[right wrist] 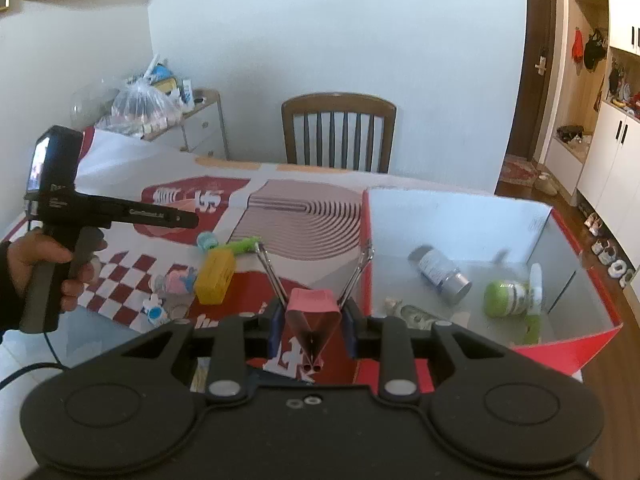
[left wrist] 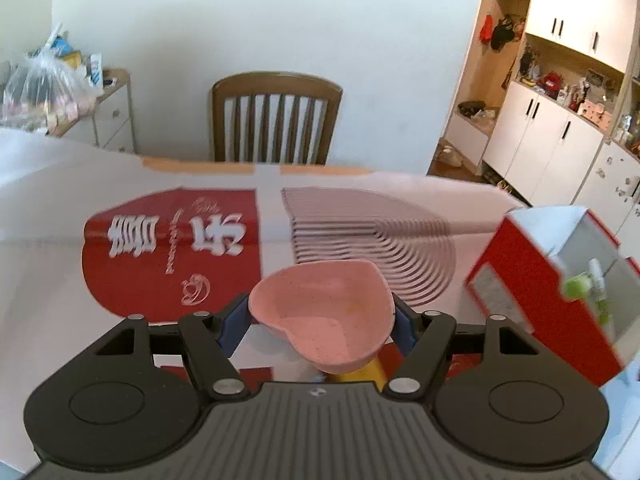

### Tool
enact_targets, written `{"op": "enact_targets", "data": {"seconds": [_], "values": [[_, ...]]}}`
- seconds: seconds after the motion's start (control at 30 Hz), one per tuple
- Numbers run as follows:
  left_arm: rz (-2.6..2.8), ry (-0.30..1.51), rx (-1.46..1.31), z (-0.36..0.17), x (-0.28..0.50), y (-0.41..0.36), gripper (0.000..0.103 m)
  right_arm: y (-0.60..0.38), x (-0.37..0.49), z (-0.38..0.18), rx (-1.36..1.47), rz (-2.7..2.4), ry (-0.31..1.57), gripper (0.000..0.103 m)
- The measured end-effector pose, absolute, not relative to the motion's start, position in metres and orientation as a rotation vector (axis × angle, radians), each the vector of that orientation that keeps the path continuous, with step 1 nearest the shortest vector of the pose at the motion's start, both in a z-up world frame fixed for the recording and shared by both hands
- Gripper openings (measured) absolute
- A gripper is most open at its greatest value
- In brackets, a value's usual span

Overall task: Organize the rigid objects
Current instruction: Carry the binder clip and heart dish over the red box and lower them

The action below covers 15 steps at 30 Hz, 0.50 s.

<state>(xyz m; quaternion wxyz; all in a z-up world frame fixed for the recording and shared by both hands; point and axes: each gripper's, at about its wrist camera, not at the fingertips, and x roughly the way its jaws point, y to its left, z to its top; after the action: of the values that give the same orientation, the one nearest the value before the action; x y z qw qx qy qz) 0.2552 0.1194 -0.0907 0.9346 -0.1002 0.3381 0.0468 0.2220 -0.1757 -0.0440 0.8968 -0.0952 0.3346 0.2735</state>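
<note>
My left gripper (left wrist: 320,322) is shut on a pink heart-shaped dish (left wrist: 320,316) and holds it above the table; a yellow block (left wrist: 366,372) shows just under it. My right gripper (right wrist: 311,326) is shut on a pink binder clip (right wrist: 312,312) with its wire handles spread forward, just left of the red box (right wrist: 568,350). The box holds a grey-capped bottle (right wrist: 440,270), a green jar (right wrist: 506,298) and a white tube (right wrist: 536,282). The box also shows at the right of the left wrist view (left wrist: 520,276).
On the red-and-white table cover (right wrist: 304,216) lie a yellow block (right wrist: 216,276), a green tube (right wrist: 242,246), a blue-capped item (right wrist: 206,240) and small pastel toys (right wrist: 176,282). The left hand-held gripper (right wrist: 60,208) hovers at left. A wooden chair (right wrist: 338,136) stands behind the table.
</note>
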Motion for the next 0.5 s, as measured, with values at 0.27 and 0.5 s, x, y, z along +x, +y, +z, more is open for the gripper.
{"op": "enact_targets", "data": {"seconds": [0.27,0.5], "values": [[0.069,0.71,-0.191,-0.046,0.25,0.074,0.071,-0.197,0.236,-0.026,-0.169,0.564,0.651,0.028],[0.032,0.727,-0.174,-0.027,0.254,0.025,0.071,-0.224,0.254,-0.022,-0.16,0.565,0.628,0.028]]}}
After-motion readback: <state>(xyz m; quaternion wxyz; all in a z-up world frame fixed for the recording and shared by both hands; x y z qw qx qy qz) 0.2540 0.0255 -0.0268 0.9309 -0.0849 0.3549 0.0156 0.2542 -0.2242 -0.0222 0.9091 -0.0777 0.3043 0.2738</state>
